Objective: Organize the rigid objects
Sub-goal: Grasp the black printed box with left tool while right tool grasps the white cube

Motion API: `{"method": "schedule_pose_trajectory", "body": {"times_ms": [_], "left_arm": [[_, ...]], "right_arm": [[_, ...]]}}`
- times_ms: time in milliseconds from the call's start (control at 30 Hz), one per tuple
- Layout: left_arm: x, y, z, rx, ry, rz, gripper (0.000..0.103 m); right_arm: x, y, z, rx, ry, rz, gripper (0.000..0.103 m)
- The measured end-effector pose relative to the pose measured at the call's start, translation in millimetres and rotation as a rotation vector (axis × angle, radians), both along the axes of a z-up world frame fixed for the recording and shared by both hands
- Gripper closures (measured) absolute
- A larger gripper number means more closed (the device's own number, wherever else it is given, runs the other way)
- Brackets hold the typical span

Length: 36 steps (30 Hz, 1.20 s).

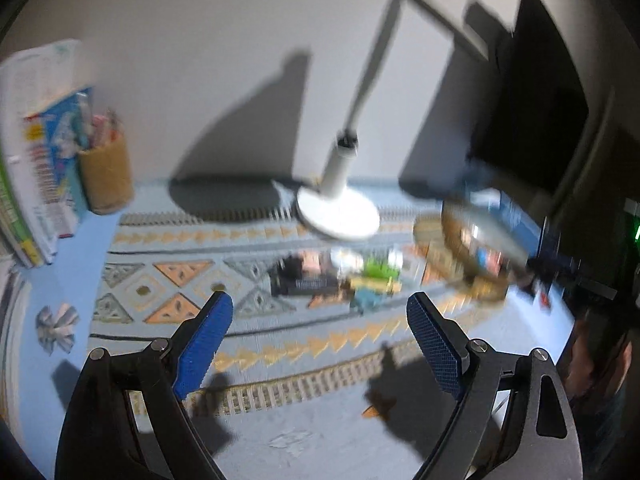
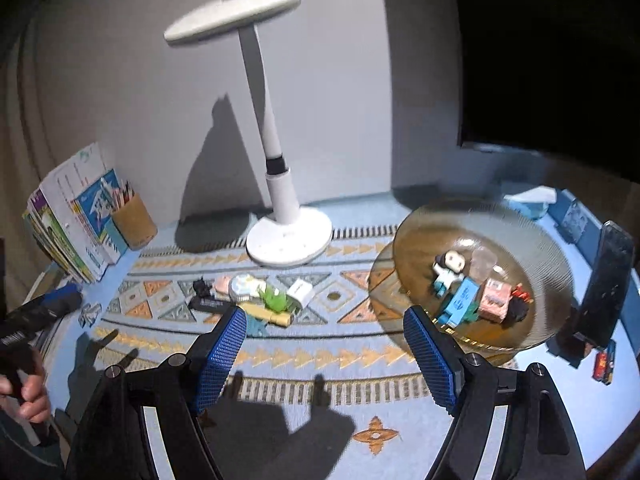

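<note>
Both tools, the right tool (image 2: 324, 330) and the left tool (image 1: 320, 322), hang open and empty above the patterned mat (image 2: 280, 352) on the worktop, aimed at the loose pile of small toys (image 2: 256, 300) just in front of the lamp base (image 2: 289, 240). Those pieces lie touching one another, so I judge a wide bite could catch two or push the pile toward the lamp. Sorted toys already sit in the glass bowl (image 2: 420, 220) to the right, which a careless drop could tip.

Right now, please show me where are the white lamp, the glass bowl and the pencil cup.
white lamp (image 2: 289, 246): right wrist view, on its round base.
glass bowl (image 2: 424, 236): right wrist view, on its bare left wall.
pencil cup (image 2: 135, 222): right wrist view, on its brown side.
</note>
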State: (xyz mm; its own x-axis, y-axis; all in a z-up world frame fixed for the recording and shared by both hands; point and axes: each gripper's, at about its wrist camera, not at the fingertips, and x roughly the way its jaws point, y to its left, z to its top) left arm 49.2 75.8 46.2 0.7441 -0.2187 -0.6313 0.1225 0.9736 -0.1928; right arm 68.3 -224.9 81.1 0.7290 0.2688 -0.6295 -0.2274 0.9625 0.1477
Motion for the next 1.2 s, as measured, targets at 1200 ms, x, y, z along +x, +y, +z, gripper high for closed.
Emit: {"method": "schedule_pose_trajectory", "body": {"times_ms": [1200], "left_arm": [[149, -34, -120, 0.170, 0.205, -0.244, 0.037]], "right_arm": [[178, 51, -138, 0.225, 0.425, 0.003, 0.045]]}}
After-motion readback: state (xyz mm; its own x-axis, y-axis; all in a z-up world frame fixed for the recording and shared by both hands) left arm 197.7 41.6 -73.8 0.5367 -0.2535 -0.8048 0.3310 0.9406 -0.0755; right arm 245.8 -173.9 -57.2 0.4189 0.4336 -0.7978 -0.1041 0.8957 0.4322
